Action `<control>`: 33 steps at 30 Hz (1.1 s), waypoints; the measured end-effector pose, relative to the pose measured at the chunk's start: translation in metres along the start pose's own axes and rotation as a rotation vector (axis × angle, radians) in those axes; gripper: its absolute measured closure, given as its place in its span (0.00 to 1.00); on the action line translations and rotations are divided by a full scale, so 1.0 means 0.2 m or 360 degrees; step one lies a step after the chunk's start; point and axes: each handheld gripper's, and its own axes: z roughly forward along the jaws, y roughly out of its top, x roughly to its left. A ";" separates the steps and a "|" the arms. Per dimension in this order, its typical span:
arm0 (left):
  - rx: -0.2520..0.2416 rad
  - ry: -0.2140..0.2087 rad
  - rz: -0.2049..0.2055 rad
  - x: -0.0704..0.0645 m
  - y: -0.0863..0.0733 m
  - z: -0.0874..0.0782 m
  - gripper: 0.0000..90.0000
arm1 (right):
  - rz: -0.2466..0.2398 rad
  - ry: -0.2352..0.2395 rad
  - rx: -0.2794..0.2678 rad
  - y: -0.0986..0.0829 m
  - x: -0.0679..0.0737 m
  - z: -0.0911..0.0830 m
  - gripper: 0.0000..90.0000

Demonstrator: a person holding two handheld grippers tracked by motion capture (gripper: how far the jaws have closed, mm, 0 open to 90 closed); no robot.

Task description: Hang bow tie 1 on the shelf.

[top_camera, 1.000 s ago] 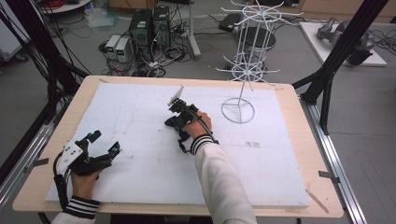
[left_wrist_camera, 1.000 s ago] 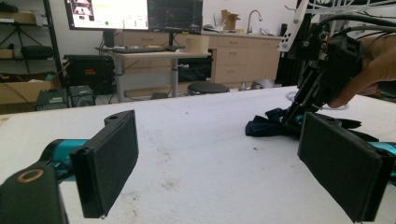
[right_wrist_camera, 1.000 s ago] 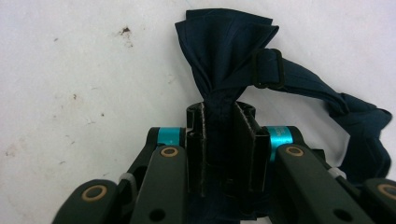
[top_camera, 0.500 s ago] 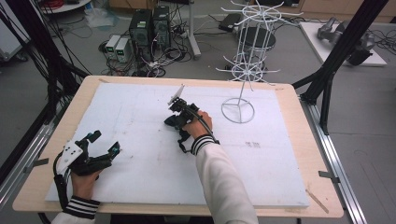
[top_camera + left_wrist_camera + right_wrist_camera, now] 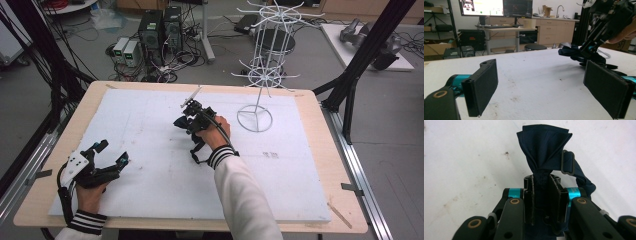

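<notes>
So from where I'm sitting, my right gripper [image 5: 186, 121] is out near the middle of the white foam board [image 5: 150, 200], a bit toward the far edge, and its jaws are squeezed together on a navy bow tie [image 5: 545, 147]. In the right gripper view the pinch sits right on the bunched centre of the tie, with one pleated wing fanning out above the jaws and the strap with its dark oval slider [image 5: 567, 162] looping off to one side. The tie looks like it's low over the board or resting on it, I honestly can't tell which.

My left gripper [image 5: 111, 152] is parked at the near left corner of the board, well apart from the tie. Its jaws are spread wide with nothing between them, just bare foam, and the pads [image 5: 484, 87] sit close to the surface. From the left gripper view I can see the right gripper and the bow tie [image 5: 571, 53] farther off.

The white wire display rack [image 5: 265, 55] stands at the far right of the board, near the right gripper but not touching it.
</notes>
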 end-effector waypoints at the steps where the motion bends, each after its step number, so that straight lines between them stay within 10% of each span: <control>1: 0.0001 0.0002 0.0001 0.00 0.00 0.00 0.14 | 0.0000 -0.0003 -0.0016 0.00 0.00 -0.01 0.84; 33: -0.0005 0.0004 0.0000 0.00 0.00 0.00 0.14 | -0.0014 -0.0061 -0.0561 -0.08 0.05 -0.38 0.84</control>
